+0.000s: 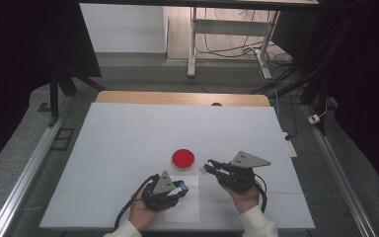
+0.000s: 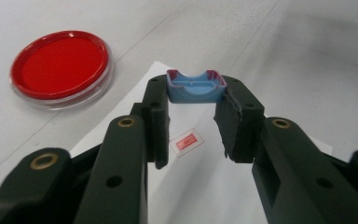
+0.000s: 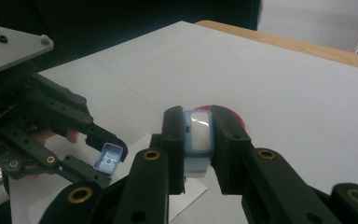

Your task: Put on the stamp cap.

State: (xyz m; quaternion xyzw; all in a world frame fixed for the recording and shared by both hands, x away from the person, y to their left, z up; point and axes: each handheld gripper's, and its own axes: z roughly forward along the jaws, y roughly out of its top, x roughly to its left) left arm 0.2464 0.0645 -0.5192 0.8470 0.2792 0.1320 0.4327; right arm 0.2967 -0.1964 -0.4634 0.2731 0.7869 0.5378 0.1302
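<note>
A dark room with a white-topped table point(image 1: 128, 143), its wooden far edge showing, and a desk frame on the floor beyond. Near the middle sits a red petri dish point(image 1: 183, 158), with a white paper sheet point(image 1: 186, 207) at the near edge.

The 2 grippers hang low over the near half. The left gripper point(image 1: 183, 185) pinches a small blue cap point(image 2: 196, 87) at its tips, jaws closed down to the cap's width. The right gripper point(image 1: 208, 167), right of the dish, clamps a pale blue tube-like piece point(image 3: 199, 133) just as narrowly.

Both parts look light, hard and slick, likely to twist or pop out; I'd grip them across flat sides, gently.

The left gripper view shows the cap's hollow and a tiny red label point(image 2: 187, 142) on the sheet. The right gripper view shows the tube's pale window.
</note>
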